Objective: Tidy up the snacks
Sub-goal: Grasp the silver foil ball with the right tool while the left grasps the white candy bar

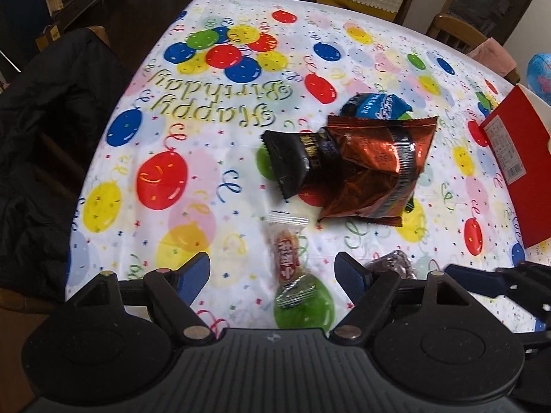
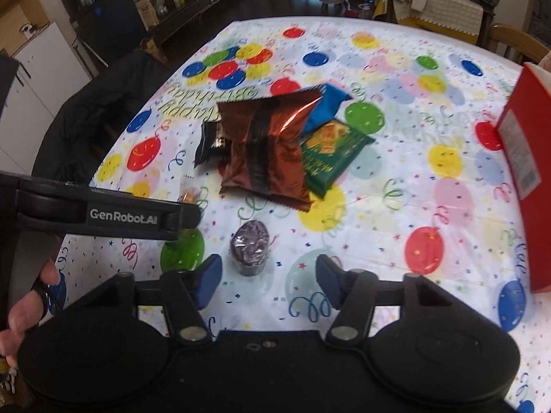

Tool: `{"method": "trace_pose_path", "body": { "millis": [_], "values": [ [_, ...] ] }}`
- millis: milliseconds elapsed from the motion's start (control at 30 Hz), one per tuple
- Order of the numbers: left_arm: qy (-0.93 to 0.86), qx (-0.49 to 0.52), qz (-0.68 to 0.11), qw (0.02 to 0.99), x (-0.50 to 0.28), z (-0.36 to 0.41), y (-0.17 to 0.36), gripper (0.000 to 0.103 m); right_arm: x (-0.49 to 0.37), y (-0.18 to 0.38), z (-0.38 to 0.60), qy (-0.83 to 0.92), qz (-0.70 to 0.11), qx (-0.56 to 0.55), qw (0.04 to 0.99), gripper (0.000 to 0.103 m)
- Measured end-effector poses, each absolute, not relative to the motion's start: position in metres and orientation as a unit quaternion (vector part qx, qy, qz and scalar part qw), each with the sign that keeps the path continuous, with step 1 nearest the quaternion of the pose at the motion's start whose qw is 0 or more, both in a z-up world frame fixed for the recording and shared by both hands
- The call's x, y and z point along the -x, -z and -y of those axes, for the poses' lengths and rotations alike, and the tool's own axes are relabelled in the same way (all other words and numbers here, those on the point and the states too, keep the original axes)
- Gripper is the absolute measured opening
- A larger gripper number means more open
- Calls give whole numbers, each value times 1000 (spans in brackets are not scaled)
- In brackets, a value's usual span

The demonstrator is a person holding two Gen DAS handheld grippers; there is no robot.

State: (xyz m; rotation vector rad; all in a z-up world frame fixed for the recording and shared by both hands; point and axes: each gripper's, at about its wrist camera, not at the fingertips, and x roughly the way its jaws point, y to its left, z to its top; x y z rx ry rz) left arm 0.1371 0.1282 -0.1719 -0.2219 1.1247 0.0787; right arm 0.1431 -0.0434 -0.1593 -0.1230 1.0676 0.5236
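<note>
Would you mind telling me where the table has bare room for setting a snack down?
The tablecloth is bare between the copper bag and the red box, and along the far edge. The snack pile at the centre is crowded, as is the near edge around the clear-wrapped candy and the round dark snack.

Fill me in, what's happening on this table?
A person holds a gripper in each hand over a balloon-print tablecloth. The left gripper is open around a small clear-wrapped red candy; the right gripper is open just in front of a dark round wrapped snack. Neither grips yet. A pile led by a copper foil bag sits beyond, and a red box stands to the right.
</note>
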Motion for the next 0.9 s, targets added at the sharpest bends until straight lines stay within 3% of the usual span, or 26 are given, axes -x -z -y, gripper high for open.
{"method": "trace_pose_path", "body": {
  "millis": [267, 300, 467, 533, 900],
  "values": [
    [-34, 109, -533, 838, -143, -124, 177, 52, -151, 167, 26, -264, -503, 70, 820, 40],
    [-34, 108, -534, 838, -143, -124, 177, 44, -151, 167, 25, -267, -503, 70, 819, 36],
    [-40, 99, -537, 837, -141, -121, 181, 36, -153, 172, 21, -271, -508, 74, 814, 29],
    [-41, 101, -537, 837, -141, -122, 181, 23, -154, 173, 21, -270, -507, 76, 815, 25],
    [-49, 96, -530, 841, -138, -123, 174, 21, -150, 165, 32, -278, -498, 61, 819, 24]
  ]
}}
